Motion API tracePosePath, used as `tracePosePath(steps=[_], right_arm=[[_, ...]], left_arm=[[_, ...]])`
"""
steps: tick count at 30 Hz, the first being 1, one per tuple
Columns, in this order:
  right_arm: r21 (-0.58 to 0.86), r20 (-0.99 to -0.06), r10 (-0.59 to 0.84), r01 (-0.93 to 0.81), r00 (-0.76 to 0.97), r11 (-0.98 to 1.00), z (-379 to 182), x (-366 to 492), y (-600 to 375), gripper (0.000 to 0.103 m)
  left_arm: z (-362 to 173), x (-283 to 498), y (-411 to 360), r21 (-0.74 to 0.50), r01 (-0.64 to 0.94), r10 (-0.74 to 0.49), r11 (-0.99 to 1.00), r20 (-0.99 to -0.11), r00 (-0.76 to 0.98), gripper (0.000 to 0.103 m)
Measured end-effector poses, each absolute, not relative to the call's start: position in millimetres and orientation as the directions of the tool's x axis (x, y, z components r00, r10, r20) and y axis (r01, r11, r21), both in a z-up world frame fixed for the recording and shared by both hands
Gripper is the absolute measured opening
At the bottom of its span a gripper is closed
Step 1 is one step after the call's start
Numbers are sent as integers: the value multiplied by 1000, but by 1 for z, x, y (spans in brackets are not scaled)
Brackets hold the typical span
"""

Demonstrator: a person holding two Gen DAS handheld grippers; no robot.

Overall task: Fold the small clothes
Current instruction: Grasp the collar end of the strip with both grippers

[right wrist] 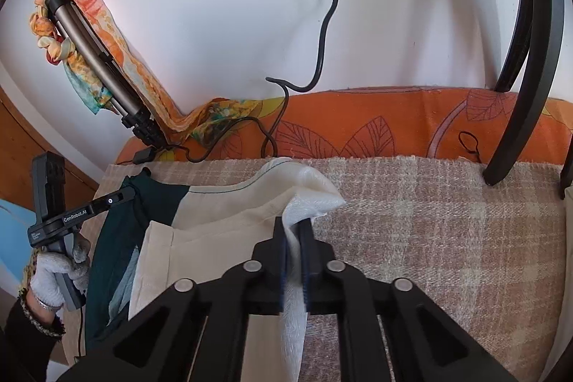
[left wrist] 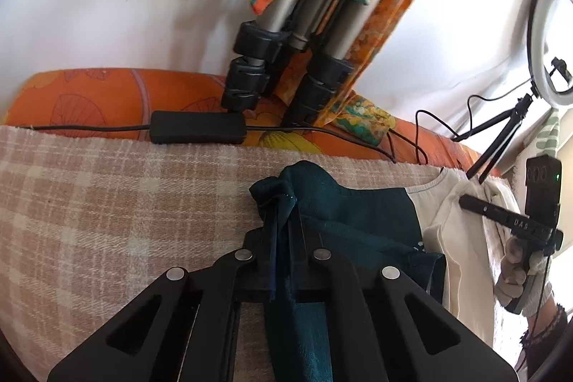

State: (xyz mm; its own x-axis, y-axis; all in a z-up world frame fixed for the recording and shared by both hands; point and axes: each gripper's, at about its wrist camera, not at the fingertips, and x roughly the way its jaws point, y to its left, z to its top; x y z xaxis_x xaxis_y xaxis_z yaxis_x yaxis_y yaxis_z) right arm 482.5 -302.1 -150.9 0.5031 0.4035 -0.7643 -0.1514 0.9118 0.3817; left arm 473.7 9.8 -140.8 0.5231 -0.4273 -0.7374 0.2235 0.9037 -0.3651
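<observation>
Corners first: our left tongs [left wrist: 283,221] clamp the garment's teal end [left wrist: 343,199], our right tongs [right wrist: 293,231] its cream end [right wrist: 222,210], so we can lift it evenly.

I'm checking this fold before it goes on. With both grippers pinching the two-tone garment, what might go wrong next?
1. The left gripper pinches only a bunched corner of the teal and cream garment; it might slip out.
2. The right gripper holds thin cream cloth, which may drag unevenly across the plaid woven mat.
3. Lifted cloth could snag the black tripod legs.
</observation>
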Motion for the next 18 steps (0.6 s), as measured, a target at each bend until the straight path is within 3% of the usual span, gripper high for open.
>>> tracePosePath(steps=[18], right_arm=[[335,-708,437,-280,555,899,-68,429,-290,0]], left_arm=[[-74,413,4,-381,295,-481,876,-669,567,2]])
